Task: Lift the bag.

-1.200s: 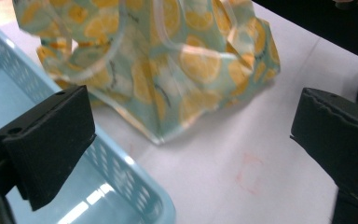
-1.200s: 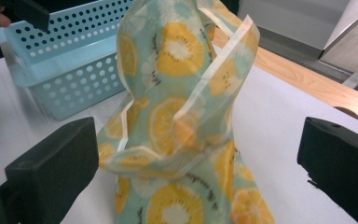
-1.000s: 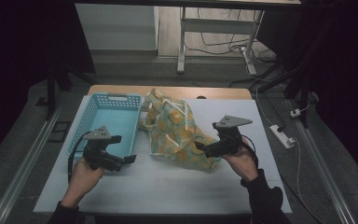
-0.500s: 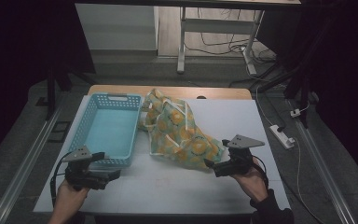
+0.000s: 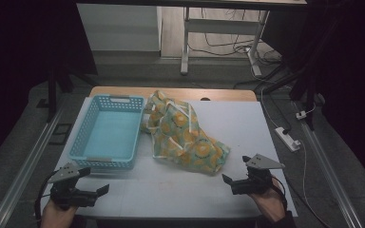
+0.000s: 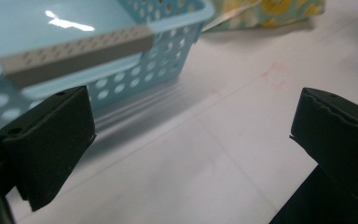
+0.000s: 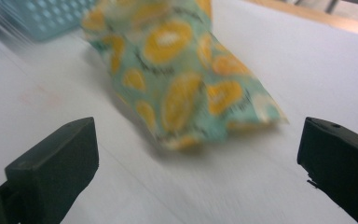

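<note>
Cloth, a crumpled green piece printed with orange fruit, lay at the table's middle, its far left corner draped over the rim of the blue basket and its near right corner reaching toward my right gripper. That gripper sat near the table's near right edge with jaws spread wide and empty; the left gripper sat at the near left edge, just in front of the basket, likewise spread and holding nothing. I judged the main risk to be a shallow pinch: closing on only the top fold would let the layers slip, and a pull from the right could drag the draped corner and shift the light basket. Compared with the frame half a second earlier, both grippers had drawn back toward me and apart from the cloth, which had stayed in place.
</note>
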